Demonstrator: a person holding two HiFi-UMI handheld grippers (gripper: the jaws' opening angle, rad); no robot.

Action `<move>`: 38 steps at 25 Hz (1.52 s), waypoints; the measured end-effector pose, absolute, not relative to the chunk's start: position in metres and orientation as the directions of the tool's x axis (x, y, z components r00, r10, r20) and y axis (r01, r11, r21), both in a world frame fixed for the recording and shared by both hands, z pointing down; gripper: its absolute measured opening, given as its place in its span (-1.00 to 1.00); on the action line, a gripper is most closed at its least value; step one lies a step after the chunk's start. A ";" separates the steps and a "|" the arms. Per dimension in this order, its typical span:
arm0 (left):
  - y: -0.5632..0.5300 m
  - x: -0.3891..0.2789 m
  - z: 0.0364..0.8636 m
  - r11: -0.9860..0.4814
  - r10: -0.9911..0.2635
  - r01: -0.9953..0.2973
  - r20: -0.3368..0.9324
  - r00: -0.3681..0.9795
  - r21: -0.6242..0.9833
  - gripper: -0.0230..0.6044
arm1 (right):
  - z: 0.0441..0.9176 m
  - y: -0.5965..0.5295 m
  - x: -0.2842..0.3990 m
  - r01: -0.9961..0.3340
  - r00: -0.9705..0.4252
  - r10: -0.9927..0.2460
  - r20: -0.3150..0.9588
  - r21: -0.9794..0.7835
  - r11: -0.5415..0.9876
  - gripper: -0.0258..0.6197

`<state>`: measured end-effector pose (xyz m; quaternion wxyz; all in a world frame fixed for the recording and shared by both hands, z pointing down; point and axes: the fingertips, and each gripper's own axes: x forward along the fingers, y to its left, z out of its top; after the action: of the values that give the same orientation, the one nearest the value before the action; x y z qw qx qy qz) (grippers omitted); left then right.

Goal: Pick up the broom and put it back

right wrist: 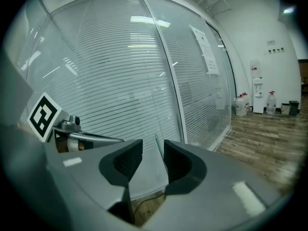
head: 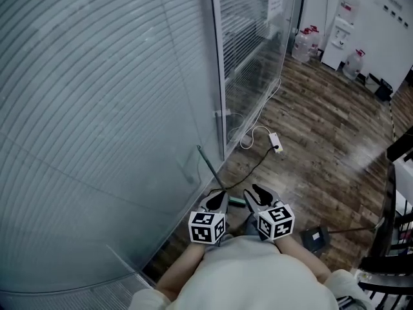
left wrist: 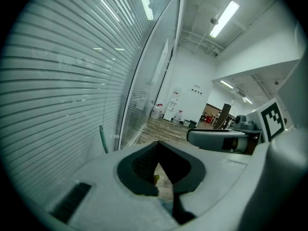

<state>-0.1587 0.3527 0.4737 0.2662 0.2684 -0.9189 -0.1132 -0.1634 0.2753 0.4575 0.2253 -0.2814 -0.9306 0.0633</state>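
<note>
The broom's thin dark handle leans against the curved glass wall; its lower part is hidden behind my left gripper. In the left gripper view the handle is a green stick standing left of the jaws, outside them. My left gripper has its pads meeting at the tips with nothing gripped. My right gripper is held beside the left one, right of the handle. Its jaws stand apart, and the handle shows through the gap, farther off against the blinds.
A white power strip with its cable lies on the wood floor by the glass. Water jugs and a dispenser stand far right. A dark box and black furniture sit at my right. A small green piece shows between the grippers.
</note>
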 end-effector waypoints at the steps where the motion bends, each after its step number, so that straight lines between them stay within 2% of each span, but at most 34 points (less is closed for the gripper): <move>1: 0.353 -0.159 0.471 0.829 -0.555 -0.436 0.425 -0.715 0.350 -0.92 | 0.455 0.274 -0.162 0.490 -0.744 0.549 0.381 -0.248 0.836 -0.47; 15: 0.352 -0.149 0.458 0.829 -0.556 -0.448 0.414 -0.720 0.334 -0.92 | 0.439 0.270 -0.147 0.477 -0.769 0.536 0.350 -0.243 0.844 -0.67; 19: 0.351 -0.146 0.458 0.831 -0.554 -0.448 0.413 -0.723 0.330 -0.92 | 0.439 0.264 -0.144 0.459 -0.784 0.515 0.346 -0.236 0.857 -0.90; 38: 0.348 -0.144 0.455 0.840 -0.539 -0.432 0.411 -0.736 0.328 -0.92 | 0.439 0.259 -0.144 0.473 -0.778 0.520 0.352 -0.217 0.854 -0.90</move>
<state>-0.1440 0.3480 0.4554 0.2520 0.2621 -0.9255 -0.1061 -0.1439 0.2591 0.4386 0.2036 -0.2638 -0.9410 0.0583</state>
